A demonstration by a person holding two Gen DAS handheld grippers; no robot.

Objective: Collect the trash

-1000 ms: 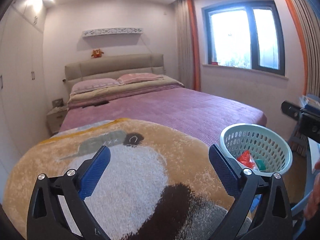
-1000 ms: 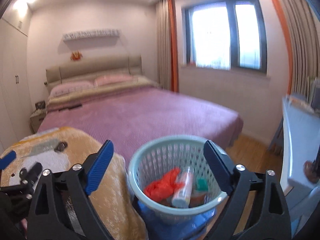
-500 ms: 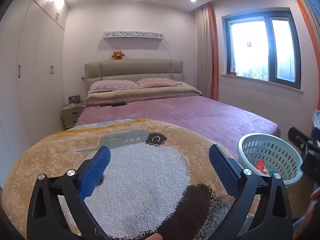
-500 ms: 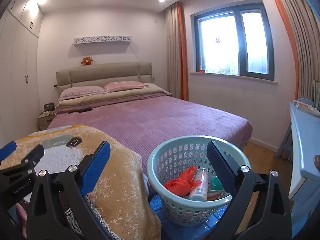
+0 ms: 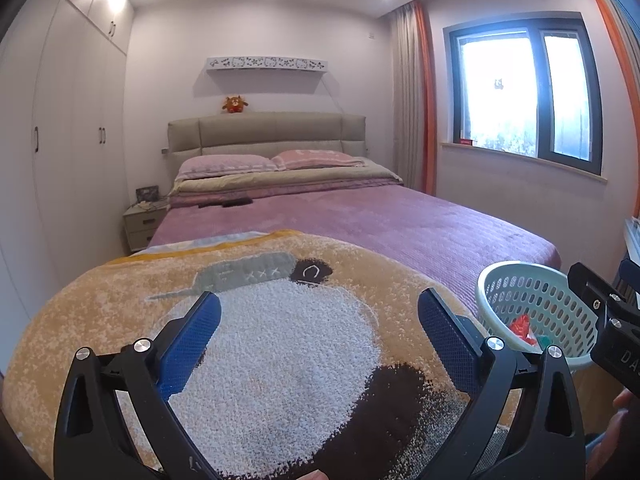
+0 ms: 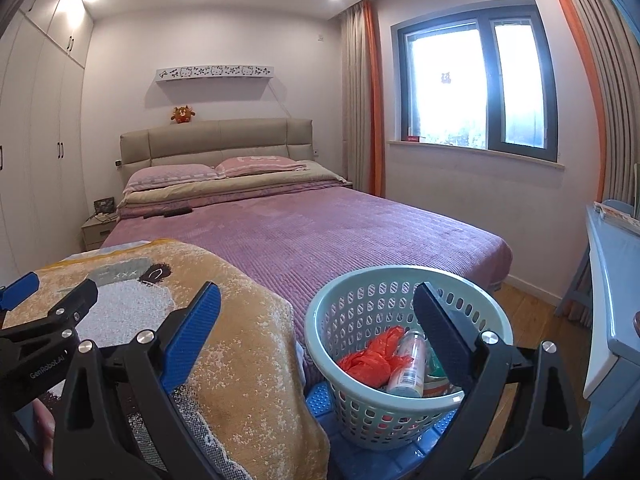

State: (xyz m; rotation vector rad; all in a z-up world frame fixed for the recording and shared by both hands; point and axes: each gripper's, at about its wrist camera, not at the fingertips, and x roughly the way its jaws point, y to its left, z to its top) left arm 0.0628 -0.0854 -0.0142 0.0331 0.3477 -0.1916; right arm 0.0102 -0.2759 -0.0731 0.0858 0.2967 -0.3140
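Note:
A pale green perforated basket [image 6: 360,304] stands on a blue stool at the foot of the bed; in the left wrist view the basket [image 5: 516,292] sits at the right. Inside lie a red plastic bag [image 6: 370,356], a pale bottle [image 6: 408,362] and a green item [image 6: 434,366]. My right gripper [image 6: 316,316] hangs open just in front of and above the basket, holding nothing. My left gripper [image 5: 318,320] is open over the brown patterned blanket [image 5: 260,320], empty. The right gripper's fingers [image 5: 592,300] show at the left view's right edge.
A purple bed [image 6: 320,232] fills the middle, with pillows and dark objects [image 6: 172,213] near them. A nightstand [image 6: 96,228] and white wardrobes [image 6: 36,140] stand left. A blue-grey desk [image 6: 612,280] is at the right, wooden floor [image 6: 528,304] beneath the window.
Both cameras have lifted and pulled back, showing more of the room. The basket slid right and lower in the left view. Both grippers stay open and empty.

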